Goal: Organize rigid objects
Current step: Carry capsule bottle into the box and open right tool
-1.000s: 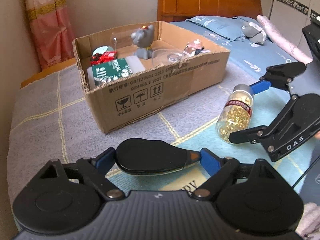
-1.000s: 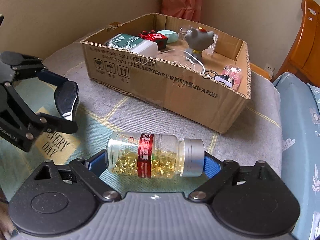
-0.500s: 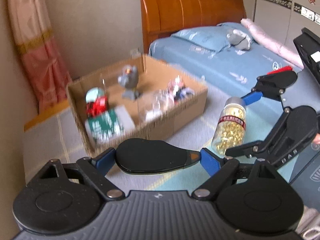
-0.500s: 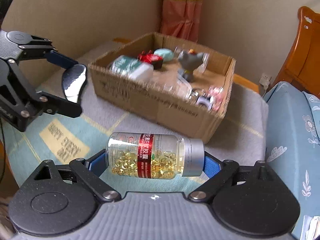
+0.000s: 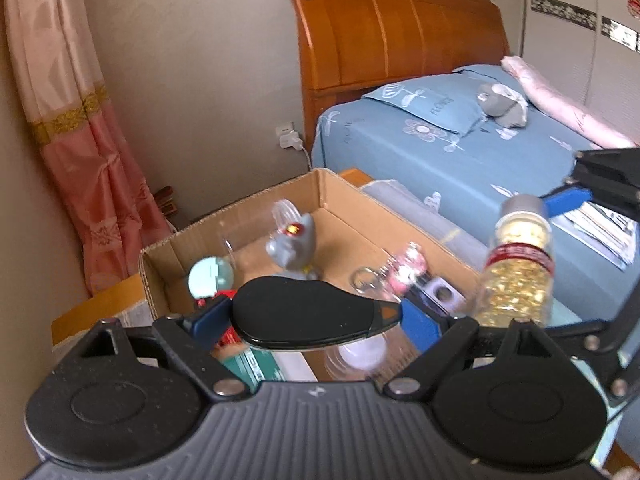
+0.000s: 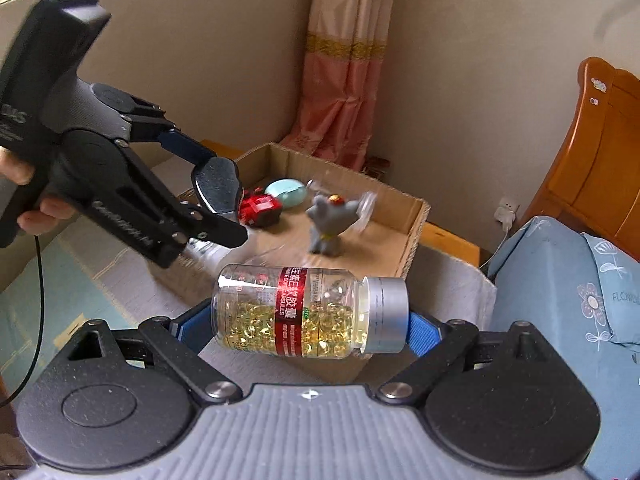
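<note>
My left gripper is shut on a flat black oval object and holds it above the near side of the cardboard box. My right gripper is shut on a clear capsule bottle with a red label and silver cap, held sideways over the box's near right corner. The bottle also shows in the left wrist view. The left gripper and black object show in the right wrist view. The box holds a grey figurine, a red toy, a teal oval and other items.
The box sits on a grey cloth-covered surface beside a bed with blue bedding and a wooden headboard. A pink curtain hangs behind the box. A wall socket is by the headboard.
Both grippers have risen and moved forward over the box, each keeping its object. The box now lies below and close to them.
</note>
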